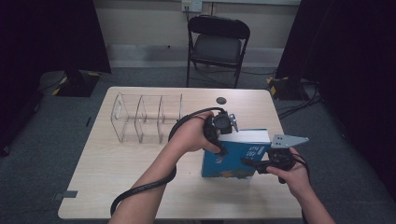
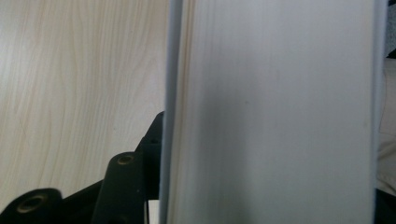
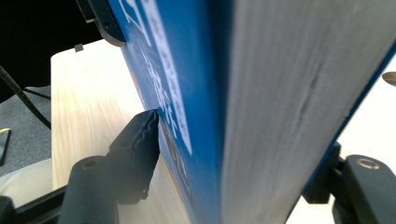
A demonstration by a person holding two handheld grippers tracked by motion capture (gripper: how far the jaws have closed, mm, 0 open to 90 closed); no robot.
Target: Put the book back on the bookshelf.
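Here is the blue book (image 1: 233, 161), standing upright on the near right part of the pale wooden surface (image 1: 116, 182), cover facing the near edge and its white page block turned up. The left tongs (image 1: 223, 135) come down on the book's top left corner, and in the left gripper view the page edges (image 2: 275, 112) run straight up between the black jaws, one jaw tight against the left cover; the other jaw is out of sight behind the paper, so I cannot tell whether this pair really presses. No earlier look at them here, so I leave it at that. Over on the right, the right tongs (image 1: 254, 163) reach in level from the book's right side, low on the cover. The right gripper view makes it plain: the ridged pad (image 3: 147, 135) sits against the blue cover while the opposite jaw bears on the back cover, so this pair is pinching the book across its thickness. Farther back and to the left stands a clear acrylic divider rack (image 1: 144, 116), well apart from the book. Beyond the surface, a dark folding chair (image 1: 218, 44) waits on the grey carpet
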